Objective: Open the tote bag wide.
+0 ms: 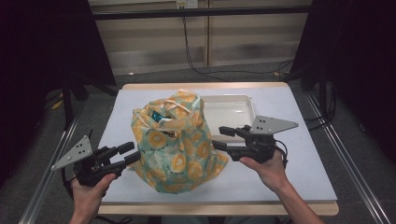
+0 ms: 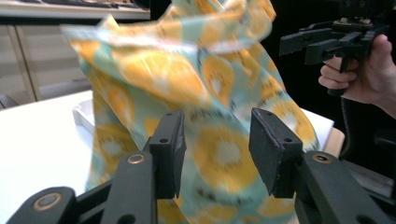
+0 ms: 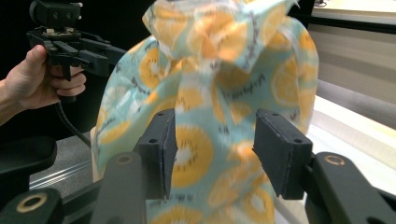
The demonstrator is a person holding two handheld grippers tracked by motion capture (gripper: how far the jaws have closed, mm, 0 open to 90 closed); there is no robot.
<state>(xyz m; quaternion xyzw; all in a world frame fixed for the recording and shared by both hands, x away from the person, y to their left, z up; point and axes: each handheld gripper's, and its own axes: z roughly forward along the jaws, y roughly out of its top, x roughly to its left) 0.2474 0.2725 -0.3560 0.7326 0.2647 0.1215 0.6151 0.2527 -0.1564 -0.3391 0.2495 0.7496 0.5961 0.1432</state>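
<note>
A cloth bag (image 1: 175,144) printed with orange slices on pale green stands upright in the middle of the white table (image 1: 299,163). Its mouth gapes at the top, with something dark blue (image 1: 157,116) inside. My left gripper (image 1: 130,153) hovers open at the bag's lower left side, jaws pointing at the cloth. My right gripper (image 1: 219,137) is open at the bag's right side, just clear of it. In the left gripper view the bag (image 2: 187,79) shows beyond my parted jaws (image 2: 215,149), nothing pressed between them. The right gripper view has the bag (image 3: 224,70) behind its own open jaws (image 3: 212,149).
A shallow white tray (image 1: 233,100) lies behind the bag, toward the back right of the table. Metal rails run along both sides of the table. Cables trail over the floor at the back. Dark stands flank the table's far corners.
</note>
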